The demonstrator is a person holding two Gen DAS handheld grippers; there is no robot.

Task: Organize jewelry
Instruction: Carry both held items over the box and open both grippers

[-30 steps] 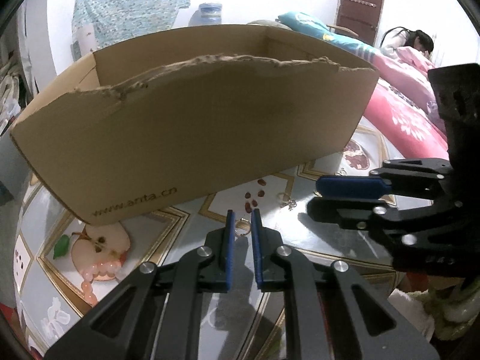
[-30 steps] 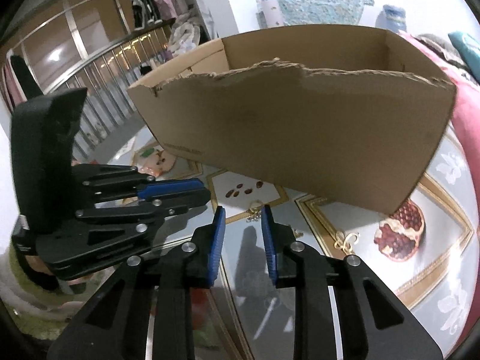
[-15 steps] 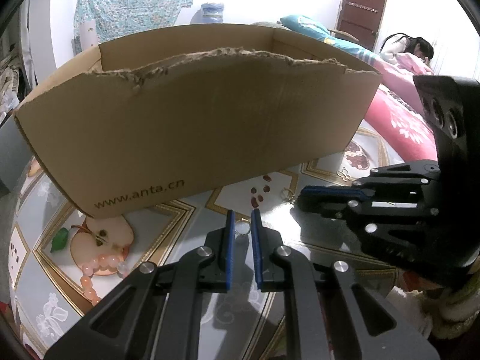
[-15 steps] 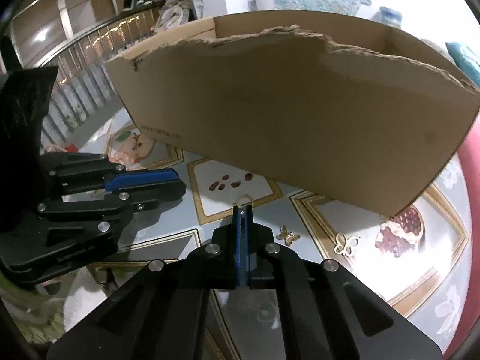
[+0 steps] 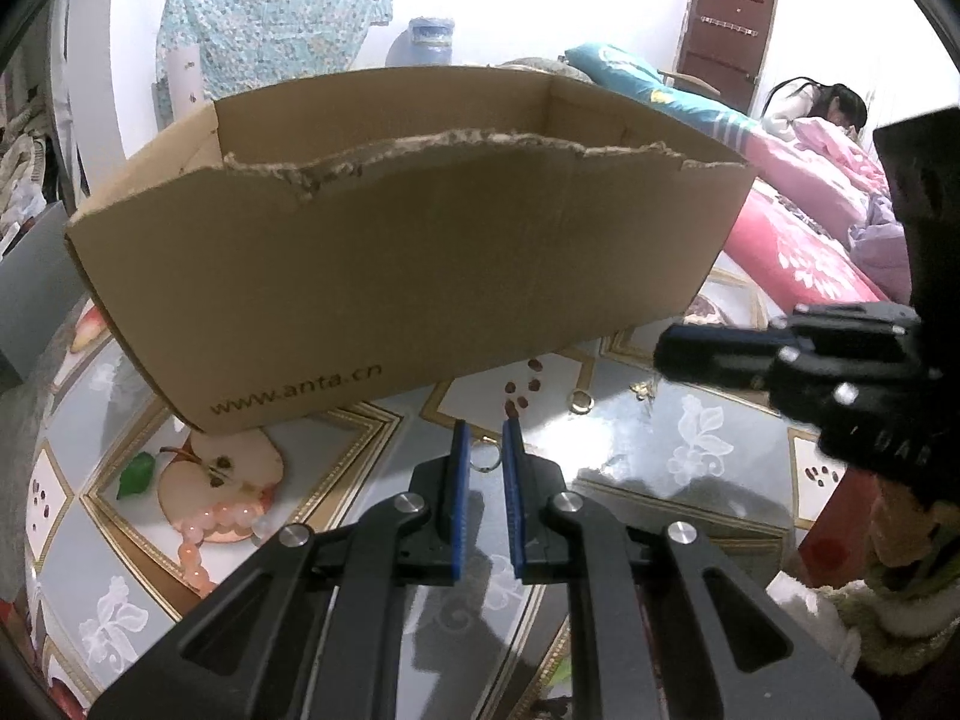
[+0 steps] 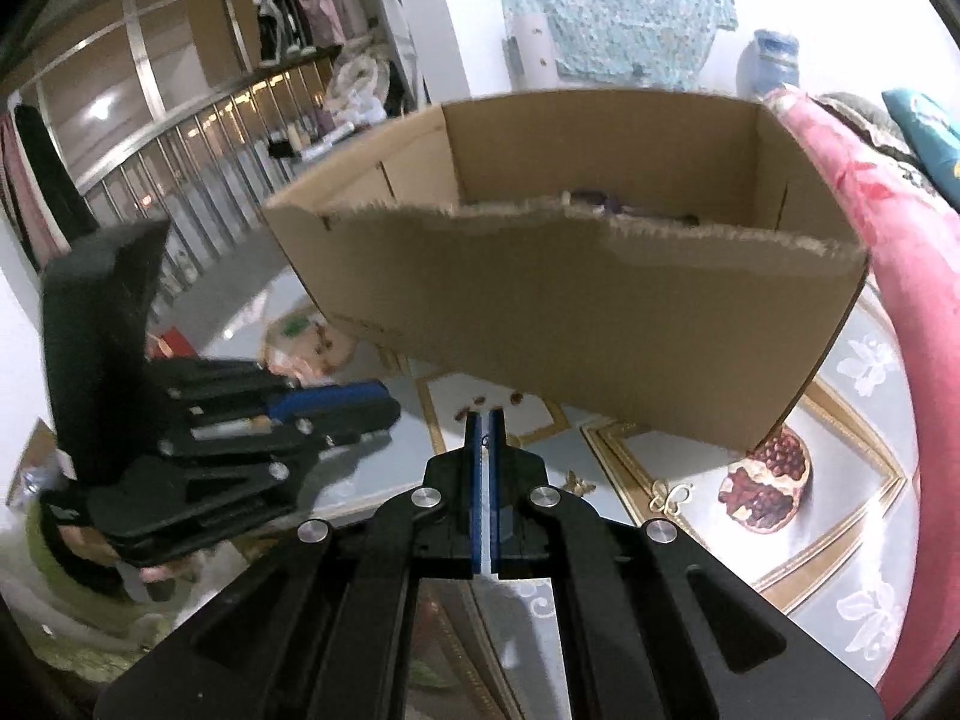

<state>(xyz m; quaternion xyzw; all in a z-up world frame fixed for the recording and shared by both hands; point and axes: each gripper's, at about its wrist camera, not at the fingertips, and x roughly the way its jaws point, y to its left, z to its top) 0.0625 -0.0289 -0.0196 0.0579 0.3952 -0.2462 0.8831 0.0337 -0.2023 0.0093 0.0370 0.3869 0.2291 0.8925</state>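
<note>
My left gripper (image 5: pixel 483 429) is almost closed and pinches a small ring (image 5: pixel 485 457) between its blue pads. I hold it just above the tabletop (image 5: pixel 690 450), in front of the cardboard box (image 5: pixel 420 276). I think it waits there because the box is where the jewelry goes.

My right gripper (image 6: pixel 485 420) has its pads pressed tight together. It is close beside the left one and tips down toward the box's near wall. There may be a tiny dark bit at its tips, but I cannot tell if it holds anything. In the left camera a little gold piece (image 5: pixel 645 387) sits right under its tip. I cannot tell if it hangs from the tip or lies on the glass.

There is one box. Its near wall is torn low, so I think things can go in over it easily. Something purple (image 6: pixel 600 199) is already inside.

I count two rings: the one I hold and a second ring (image 5: pixel 581 401) lying on the tabletop near the box's front wall. One pink bead bracelet (image 5: pixel 204 534) lies by the left edge. Two gold butterfly charms (image 6: pixel 576 483) lie toward the right. So most pieces are not in the box yet.
</note>
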